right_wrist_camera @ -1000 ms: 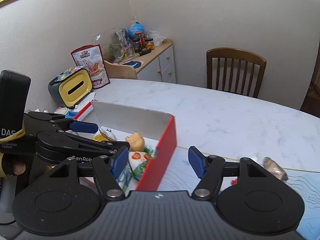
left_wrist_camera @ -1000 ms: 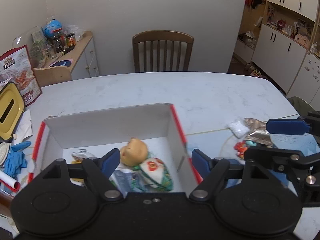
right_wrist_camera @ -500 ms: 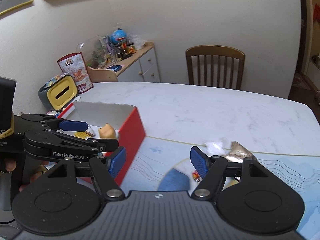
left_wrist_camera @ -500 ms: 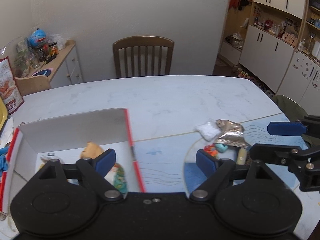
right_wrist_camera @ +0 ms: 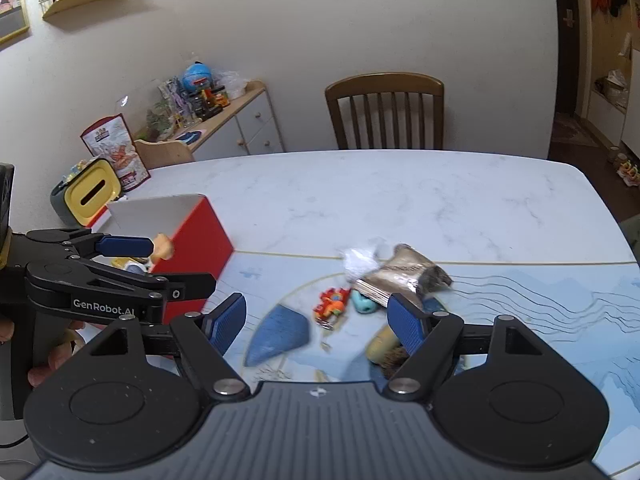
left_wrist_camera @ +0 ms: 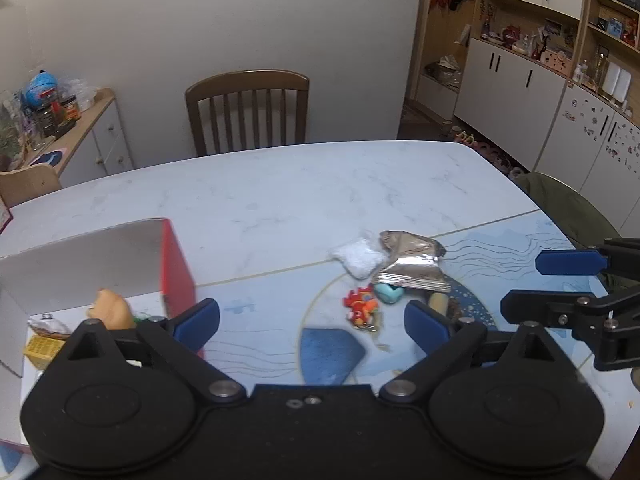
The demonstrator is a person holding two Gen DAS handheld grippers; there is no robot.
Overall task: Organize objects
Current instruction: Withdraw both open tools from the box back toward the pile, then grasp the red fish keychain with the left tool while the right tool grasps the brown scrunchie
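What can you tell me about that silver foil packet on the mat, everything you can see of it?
The silver foil packet is a crinkled, shiny metallic pouch, lying flat on the blue patterned mat. Its far end looks torn or crumpled open, with a crimped seam along its near edge. A white plastic bag touches its left side, and a teal toy sits against its near edge. Neither gripper touches it.
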